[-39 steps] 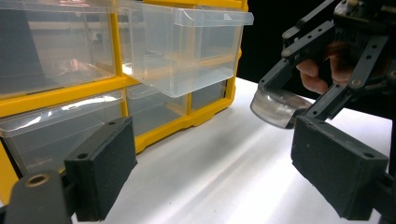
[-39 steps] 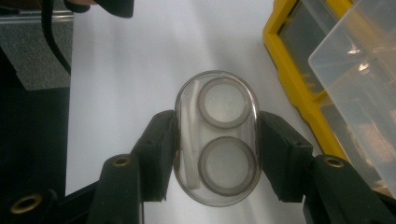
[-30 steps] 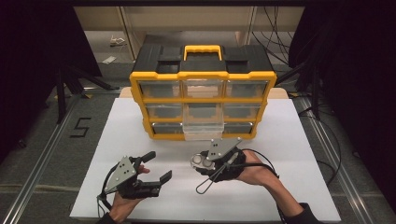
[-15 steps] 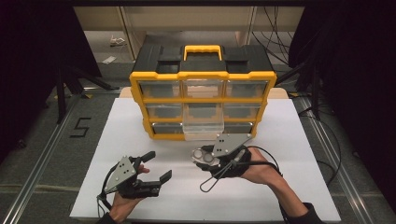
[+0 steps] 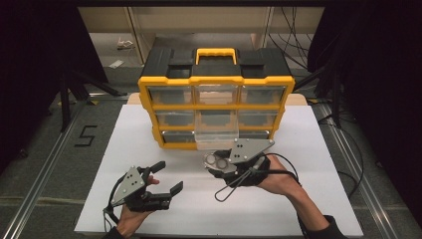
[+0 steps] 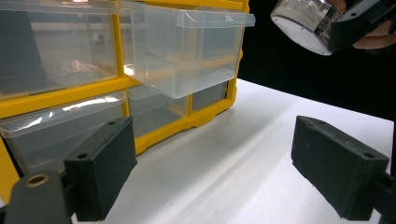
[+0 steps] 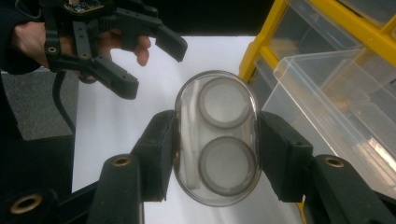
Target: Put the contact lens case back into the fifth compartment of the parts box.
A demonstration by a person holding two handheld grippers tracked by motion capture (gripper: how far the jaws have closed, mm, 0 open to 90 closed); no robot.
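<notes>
A: Nearest you, your left gripper [image 5: 161, 180] sits low on the white table board [image 5: 124, 149] with its jaws spread wide and nothing between them; in the left gripper view there is only bare board between the two black pads [image 6: 105, 168]. Why park it there?

B: My guess is you're keeping it clear, at about eight o'clock from the work, so it doesn't crowd the drawer.

A: And your right gripper [image 7: 215, 144]?

B: It pinches the clear oval plastic case with two round rings inside [image 7: 217, 137] by its long sides, one pad on each flank, the case standing lengthwise between the jaws. The ends stick out past the pads at twelve and six o'clock.

A: Where is the case going?

B: Probably into the clear plastic drawer pulled out of the bottom row [image 5: 216, 139] of the yellow-and-black drawer cabinet [image 5: 216, 107], just beyond it at twelve o'clock. Whether the case already overlaps the drawer's rim I cannot tell from above.
</notes>
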